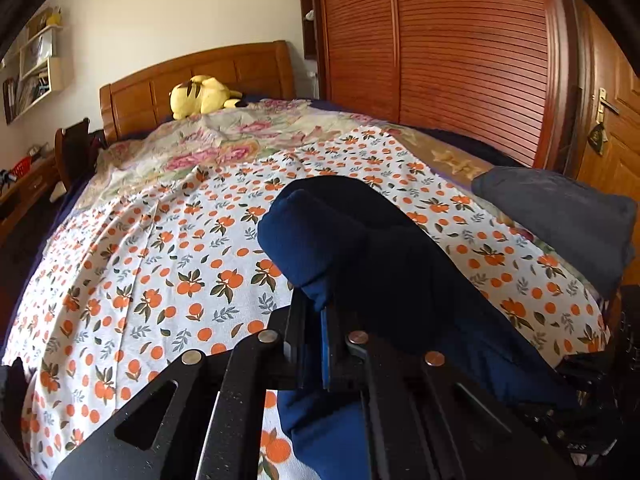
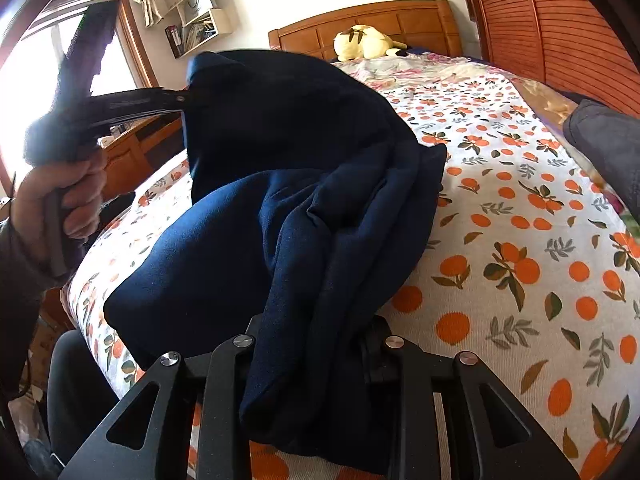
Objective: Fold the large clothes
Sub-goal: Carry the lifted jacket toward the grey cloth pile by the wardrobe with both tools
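Navy garment (image 2: 304, 200) pinched by both claws; only right view shows left claw (image 2: 182, 98) raised (left hand (image 2: 68, 200) visible).

Orange-print sheet (image 1: 160, 264) open on left and far middle of bed; navy garment (image 2: 304, 208) bunched near centre, dark folded pile (image 1: 568, 216) blocks right edge, yellow plush (image 1: 200, 96) at headboard (image 1: 224, 68).
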A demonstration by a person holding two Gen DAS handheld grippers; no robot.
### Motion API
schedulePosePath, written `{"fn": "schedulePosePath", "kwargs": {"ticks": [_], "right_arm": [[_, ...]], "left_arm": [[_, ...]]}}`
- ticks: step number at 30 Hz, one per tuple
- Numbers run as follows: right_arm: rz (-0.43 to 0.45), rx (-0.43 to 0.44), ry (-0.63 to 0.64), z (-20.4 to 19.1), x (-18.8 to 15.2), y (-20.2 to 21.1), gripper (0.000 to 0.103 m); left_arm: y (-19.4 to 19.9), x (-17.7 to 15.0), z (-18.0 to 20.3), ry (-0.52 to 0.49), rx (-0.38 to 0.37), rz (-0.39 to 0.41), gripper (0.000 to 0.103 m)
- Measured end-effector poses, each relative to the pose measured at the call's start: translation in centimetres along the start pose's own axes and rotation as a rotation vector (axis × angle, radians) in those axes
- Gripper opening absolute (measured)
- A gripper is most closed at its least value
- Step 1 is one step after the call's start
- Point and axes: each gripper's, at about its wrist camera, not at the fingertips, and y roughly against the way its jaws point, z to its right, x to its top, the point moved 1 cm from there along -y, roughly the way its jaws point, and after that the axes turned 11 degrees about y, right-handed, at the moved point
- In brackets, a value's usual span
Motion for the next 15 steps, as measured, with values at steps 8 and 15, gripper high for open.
{"fn": "schedulePosePath", "kwargs": {"ticks": [8, 15], "right_arm": [[0.073, -0.014, 0.024, -1.0, 0.5, 2.3, 0.022], [0.13, -0.033, 0.066, -1.7, 2.4, 4.5, 0.021]], "left_arm": [[3.8, 0.1, 0.1, 0.006, 0.007, 0.049, 0.006], [5.5, 1.4, -1.3, 0.028, 0.011, 0.072, 0.005]]}}
